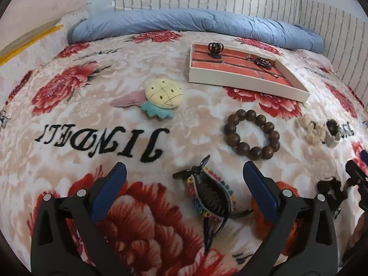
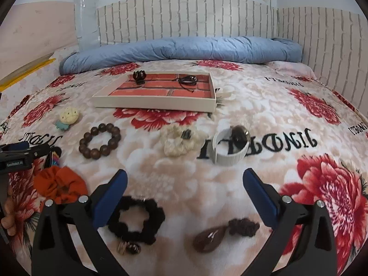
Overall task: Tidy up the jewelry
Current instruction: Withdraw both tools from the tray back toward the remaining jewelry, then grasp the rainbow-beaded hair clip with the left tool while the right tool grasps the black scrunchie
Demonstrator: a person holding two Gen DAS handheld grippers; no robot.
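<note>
The white tray [image 1: 246, 78] with a red brick pattern inside lies on the flowered blanket [image 1: 69, 119] in the upper right of the left wrist view, and in the upper middle of the right wrist view. It holds two things: a small dark claw clip [image 1: 215, 50] near its far left corner and a dark corded pendant [image 1: 263, 63] toward its far right side. All the other jewelry lies outside the tray on the blanket. The left gripper [image 1: 184, 172] has its two blue fingers wide apart, and a dark hair claw with coloured beads [image 1: 211, 197] lies between them, not clamped. Above it in the frame are the wooden bead bracelet [image 1: 251, 134] and a pineapple-shaped clip [image 1: 164, 96]. The right gripper [image 2: 185, 179] also stands with fingers spread and grips nothing. Only the right wrist view shows clearly the black scrunchie [image 2: 138, 220] at the lower middle, the brown drop-shaped clip [image 2: 210, 238], the orange scrunchie [image 2: 61, 185] at the left, the cream scrunchie [image 2: 178, 143] and the white band with a dark round piece [image 2: 230, 150]. A blue quilt [image 2: 179, 49] lies rolled behind the tray.
</note>
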